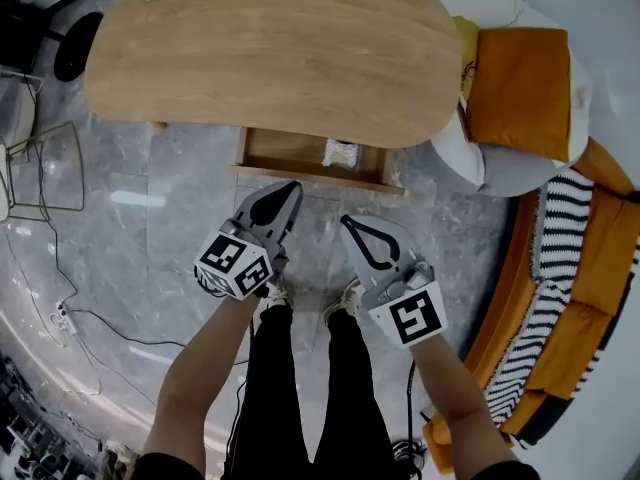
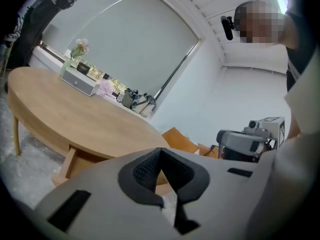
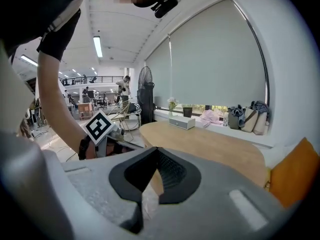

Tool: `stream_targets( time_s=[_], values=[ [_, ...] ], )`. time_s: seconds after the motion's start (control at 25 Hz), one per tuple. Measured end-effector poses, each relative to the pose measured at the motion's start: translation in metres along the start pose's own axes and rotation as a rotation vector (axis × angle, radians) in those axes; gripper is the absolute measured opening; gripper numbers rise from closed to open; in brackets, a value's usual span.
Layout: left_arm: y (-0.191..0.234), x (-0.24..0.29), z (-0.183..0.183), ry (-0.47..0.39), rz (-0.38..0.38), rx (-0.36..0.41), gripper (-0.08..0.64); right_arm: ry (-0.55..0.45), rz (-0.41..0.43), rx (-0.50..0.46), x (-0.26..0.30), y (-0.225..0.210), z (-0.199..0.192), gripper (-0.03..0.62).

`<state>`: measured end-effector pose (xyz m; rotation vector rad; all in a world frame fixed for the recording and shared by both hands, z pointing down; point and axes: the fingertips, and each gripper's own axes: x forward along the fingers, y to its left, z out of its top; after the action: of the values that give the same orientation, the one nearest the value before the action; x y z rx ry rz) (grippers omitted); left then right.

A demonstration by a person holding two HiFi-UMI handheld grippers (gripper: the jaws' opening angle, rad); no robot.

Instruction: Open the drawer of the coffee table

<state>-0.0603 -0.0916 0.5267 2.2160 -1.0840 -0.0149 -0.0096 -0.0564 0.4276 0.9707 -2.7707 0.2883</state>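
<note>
The drawer (image 1: 285, 150) stands pulled out under the surface (image 1: 280, 48), at 12 o'clock from your hands, with a small white packet (image 1: 341, 153) inside. It looks like stiff, light wood, so take it by the front lip. Your left hand-held gripper (image 1: 283, 196) and right hand-held gripper (image 1: 352, 230) are both closed and empty. The floor (image 1: 150, 218) is grey stone, and a sofa (image 1: 610, 248) sits at 3 o'clock.

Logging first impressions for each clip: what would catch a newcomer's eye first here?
The oval wooden coffee table fills the top of the head view, its drawer pulled out at the near edge with a small white thing inside. Below it the left gripper and right gripper hang side by side over the grey floor, both shut and empty. An orange cushion stands out at the right.
</note>
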Motion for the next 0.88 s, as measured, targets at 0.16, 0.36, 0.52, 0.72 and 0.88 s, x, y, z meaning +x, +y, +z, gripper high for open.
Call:
stream_targets(
  time_s=[0.16,0.36,0.52,0.72,0.88],
  values=[
    [-0.024,-0.006,0.041,-0.001,0.008,0.057,0.006,-0.041,-0.017,-0.025,-0.010,-0.004,0.045,0.003],
    [-0.057,-0.014,0.084,0.009,0.012,0.138,0.006,-0.096,-0.041,-0.064,-0.030,-0.012,0.100,0.003],
    [-0.079,-0.025,0.121,0.001,0.043,0.165,0.006,0.149,0.017,-0.265,-0.056,-0.010,0.108,0.003],
    [-0.111,-0.035,0.179,-0.060,0.080,0.209,0.006,0.081,-0.045,-0.261,-0.076,-0.018,0.165,0.005],
    [-0.143,-0.042,0.226,-0.108,0.081,0.275,0.006,0.003,-0.118,-0.202,-0.094,-0.035,0.211,0.003]
  ],
)
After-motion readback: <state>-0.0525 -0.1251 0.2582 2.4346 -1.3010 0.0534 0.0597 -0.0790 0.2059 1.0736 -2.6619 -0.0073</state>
